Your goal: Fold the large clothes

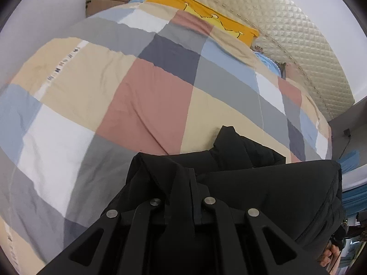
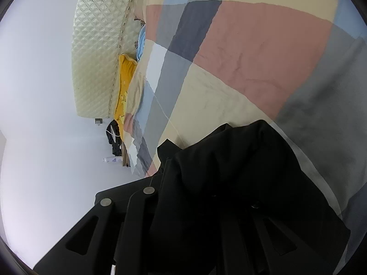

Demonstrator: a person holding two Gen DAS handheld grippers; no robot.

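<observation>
A black padded jacket (image 1: 263, 183) hangs above the bed, held up in both grippers. My left gripper (image 1: 183, 178) is shut on a fold of the jacket's fabric, which drapes over its fingers. The rest of the jacket spreads to the right and down. In the right wrist view the same black jacket (image 2: 240, 183) covers my right gripper (image 2: 183, 174), which is shut on the jacket's edge; its fingertips are hidden in the cloth. That view is rolled sideways.
Under both grippers lies the bed with a checked quilt (image 1: 114, 91) in pink, beige, grey and blue. A yellow pillow (image 1: 206, 13) and a quilted cream headboard (image 1: 286, 34) stand at the far end. A wooden nightstand (image 1: 110, 0) is at the far left.
</observation>
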